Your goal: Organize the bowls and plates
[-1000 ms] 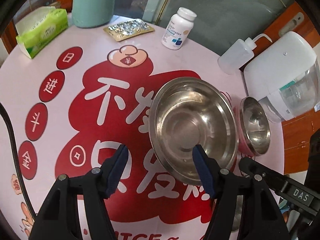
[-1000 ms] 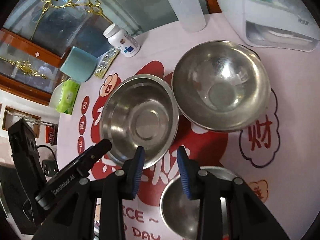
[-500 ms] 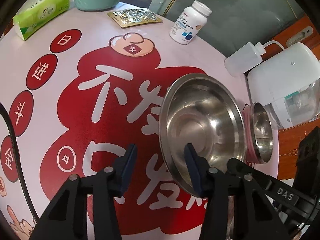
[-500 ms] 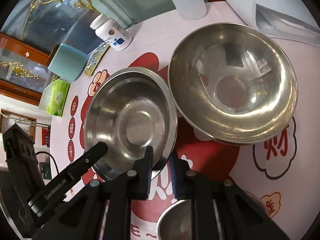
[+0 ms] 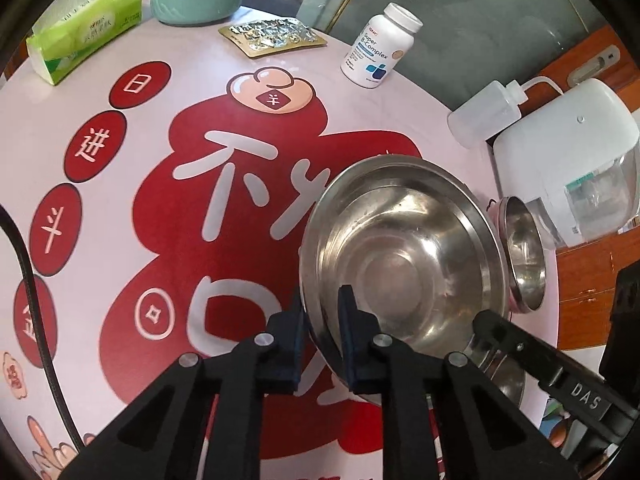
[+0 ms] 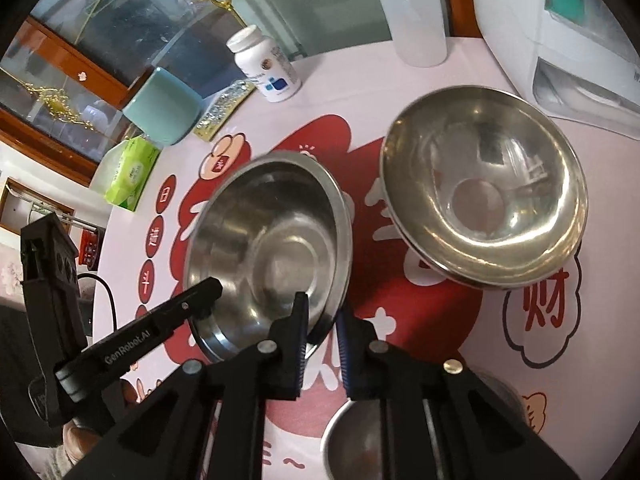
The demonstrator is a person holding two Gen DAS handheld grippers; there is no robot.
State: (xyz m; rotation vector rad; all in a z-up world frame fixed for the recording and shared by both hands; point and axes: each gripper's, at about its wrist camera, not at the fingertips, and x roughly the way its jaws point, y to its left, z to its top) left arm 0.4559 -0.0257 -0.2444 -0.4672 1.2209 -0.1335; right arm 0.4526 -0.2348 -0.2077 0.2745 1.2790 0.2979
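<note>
Here, the wide-rimmed steel bowl (image 5: 404, 264) near the table's (image 5: 100, 208) middle is pinched at its rim by both the left gripper (image 5: 322, 320) and the right gripper (image 6: 323, 320); a deeper bowl (image 6: 484, 188) is seen just beside it.

Small bowl (image 6: 352, 436) half hidden behind right gripper (image 6: 323, 334), cut by bottom edge. Blurred near rim on middle bowl (image 6: 272, 252). White appliance (image 6: 580, 52) cropped at right.
</note>
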